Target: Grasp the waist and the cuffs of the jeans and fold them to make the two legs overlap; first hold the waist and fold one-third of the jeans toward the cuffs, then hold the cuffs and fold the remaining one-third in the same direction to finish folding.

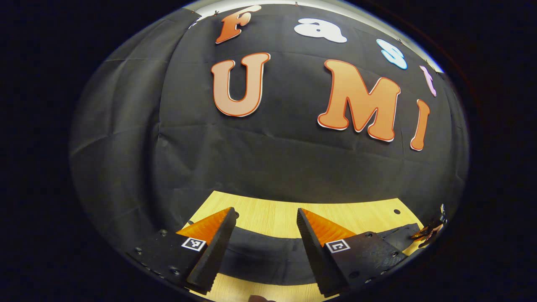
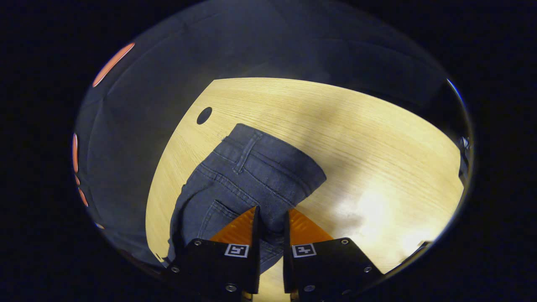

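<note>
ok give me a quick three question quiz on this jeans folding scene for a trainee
1. True or false: the left gripper has its fingers spread wide.
2. Which part of the jeans lies farthest from the right gripper? A) cuffs B) waistband C) knee
3. Fill in: the jeans lie on a ____ table.

Key: 1 true; 2 B, the waistband with its belt loop; 3 wooden.

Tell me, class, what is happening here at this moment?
A person is folding jeans on a wooden table with two handheld grippers. The right gripper is nearly closed over the denim near the waist end. The left gripper is open above the table, with dark fabric lying below its fingers.
</note>
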`<act>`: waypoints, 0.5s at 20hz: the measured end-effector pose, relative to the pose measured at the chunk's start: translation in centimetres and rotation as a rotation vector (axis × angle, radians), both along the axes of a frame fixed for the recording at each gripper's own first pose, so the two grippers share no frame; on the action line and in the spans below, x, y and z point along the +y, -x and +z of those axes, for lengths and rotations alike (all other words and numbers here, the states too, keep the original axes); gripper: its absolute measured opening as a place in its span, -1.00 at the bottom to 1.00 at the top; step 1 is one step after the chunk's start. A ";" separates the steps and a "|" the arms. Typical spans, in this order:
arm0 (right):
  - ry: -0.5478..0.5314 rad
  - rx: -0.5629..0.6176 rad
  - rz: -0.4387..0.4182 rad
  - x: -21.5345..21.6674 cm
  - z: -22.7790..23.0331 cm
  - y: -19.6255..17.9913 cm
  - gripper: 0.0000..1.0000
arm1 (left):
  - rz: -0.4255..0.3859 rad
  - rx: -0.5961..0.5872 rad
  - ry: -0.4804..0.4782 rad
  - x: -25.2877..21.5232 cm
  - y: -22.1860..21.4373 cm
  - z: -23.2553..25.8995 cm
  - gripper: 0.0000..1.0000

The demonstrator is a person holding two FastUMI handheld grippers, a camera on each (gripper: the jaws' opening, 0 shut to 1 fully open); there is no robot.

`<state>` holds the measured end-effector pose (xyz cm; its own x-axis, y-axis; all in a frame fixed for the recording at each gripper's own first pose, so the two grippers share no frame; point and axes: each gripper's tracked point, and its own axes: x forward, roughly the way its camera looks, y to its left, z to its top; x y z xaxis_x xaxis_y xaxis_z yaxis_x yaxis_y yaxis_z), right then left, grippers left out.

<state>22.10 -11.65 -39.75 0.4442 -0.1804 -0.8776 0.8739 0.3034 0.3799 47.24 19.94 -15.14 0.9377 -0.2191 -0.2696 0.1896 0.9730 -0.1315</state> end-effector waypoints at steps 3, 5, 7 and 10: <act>0.059 -0.031 0.010 0.1 2.2 -0.2 -0.54 | -0.001 -0.036 -0.037 0.0 0.6 1.3 0.75; 0.074 -0.050 0.018 0.4 3.7 0.0 -0.54 | -0.006 -0.067 -0.055 -0.2 0.8 2.2 0.76; 0.107 -0.047 0.024 0.8 5.4 0.1 -0.54 | -0.033 -0.075 -0.065 -0.7 1.3 2.2 0.76; 0.230 -0.055 0.083 1.9 8.1 -0.9 -0.54 | -0.086 -0.073 -0.053 -1.5 1.9 1.9 0.76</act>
